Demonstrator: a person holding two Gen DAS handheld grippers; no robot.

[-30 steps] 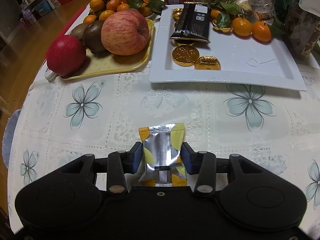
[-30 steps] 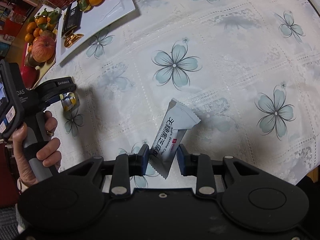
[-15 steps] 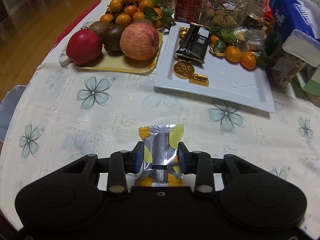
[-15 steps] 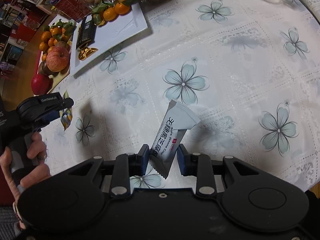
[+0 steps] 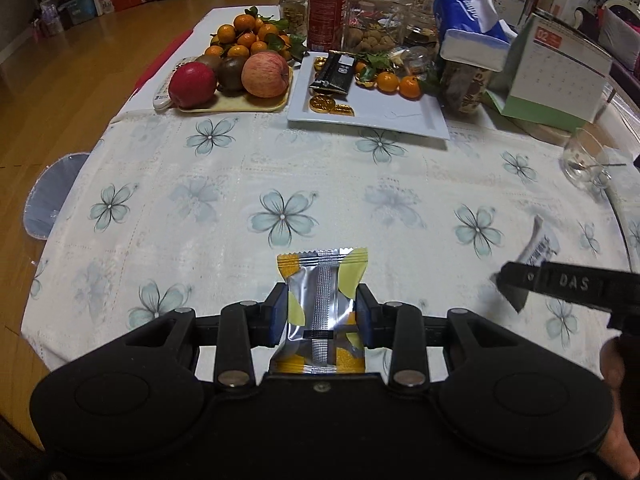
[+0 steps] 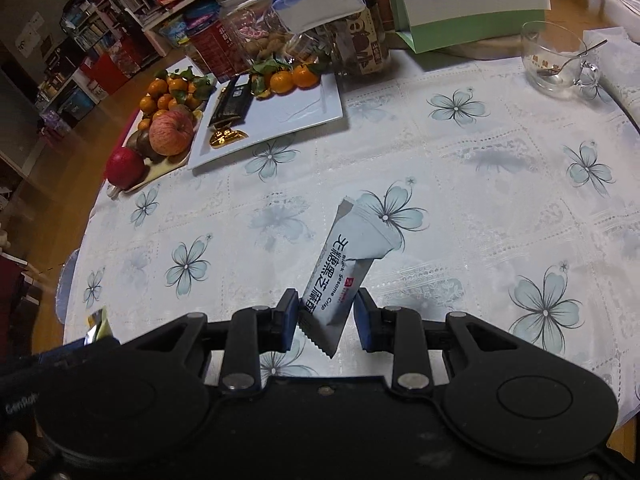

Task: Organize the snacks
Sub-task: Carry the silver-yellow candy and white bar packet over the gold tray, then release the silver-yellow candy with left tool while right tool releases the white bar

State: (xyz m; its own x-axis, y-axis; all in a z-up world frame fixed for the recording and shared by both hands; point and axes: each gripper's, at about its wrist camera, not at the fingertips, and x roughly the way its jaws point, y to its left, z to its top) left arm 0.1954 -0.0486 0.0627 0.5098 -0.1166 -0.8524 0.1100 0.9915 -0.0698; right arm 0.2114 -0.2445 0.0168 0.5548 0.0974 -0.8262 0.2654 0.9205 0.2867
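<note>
My left gripper (image 5: 321,316) is shut on a silver and yellow snack packet (image 5: 321,304) and holds it above the flowered tablecloth. My right gripper (image 6: 326,318) is shut on a grey sesame crisp packet (image 6: 344,270), also held above the cloth; that packet shows at the right of the left wrist view (image 5: 538,246). The white rectangular plate (image 5: 400,114) at the far side holds a black snack bar (image 5: 334,72), gold foil coins (image 5: 324,103) and small tangerines (image 5: 396,82). The plate also shows in the right wrist view (image 6: 304,110).
A yellow tray (image 5: 236,106) of apples and kiwis sits left of the plate. Jars (image 5: 374,12), a blue tissue pack (image 5: 468,20) and a desk calendar (image 5: 552,76) stand behind. A glass cup with a spoon (image 6: 556,56) stands at the right.
Both grippers have pulled back and risen with their packets still held. The plate and fruit tray now look farther off and more of the table shows.
</note>
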